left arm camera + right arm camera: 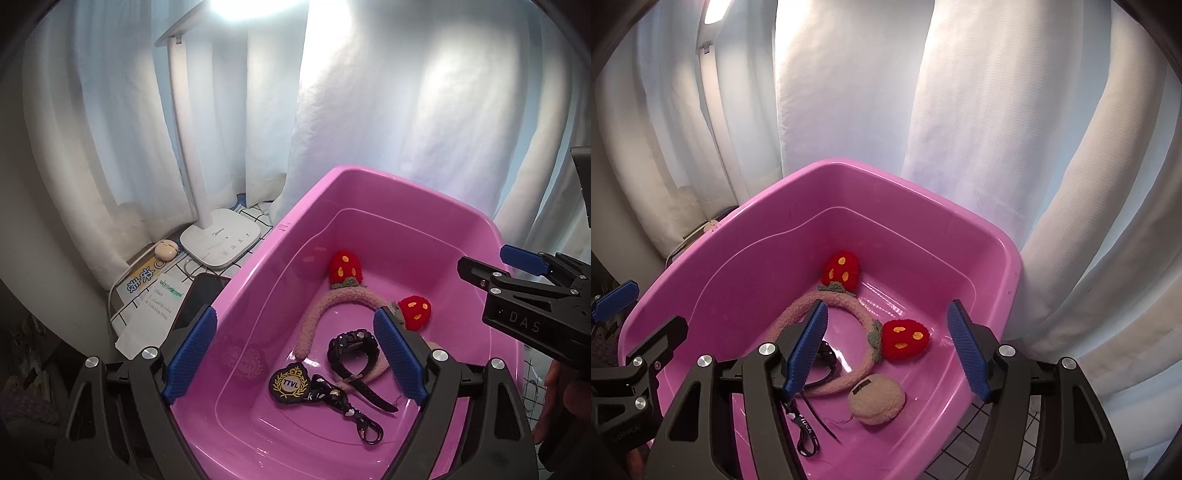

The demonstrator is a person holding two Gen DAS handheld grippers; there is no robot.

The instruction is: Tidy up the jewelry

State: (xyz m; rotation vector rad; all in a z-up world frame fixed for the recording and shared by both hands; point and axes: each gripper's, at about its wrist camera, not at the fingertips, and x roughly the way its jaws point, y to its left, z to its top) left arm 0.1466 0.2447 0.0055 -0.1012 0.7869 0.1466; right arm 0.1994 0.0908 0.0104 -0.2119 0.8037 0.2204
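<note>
Now | my left gripper (295, 350) gapes empty over the pink tub (369, 177); right gripper (890, 347) half-spread, empty | watch (351, 345), badge (289, 384), strawberry headband (849, 321) lie inside | I back out straight, clearing the rim.

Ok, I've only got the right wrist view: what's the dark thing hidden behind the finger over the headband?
Observer: A black wristwatch, lying inside the curve of the fuzzy pink strawberry headband.
Operator: Anything beside the black lanyard strap?
Observer: Yes, a black oval embroidered badge with a gold wreath, on the floor of the pink plastic basin.
Operator: Is the left gripper holding anything?
Observer: No, its fingers are open and empty.
</note>
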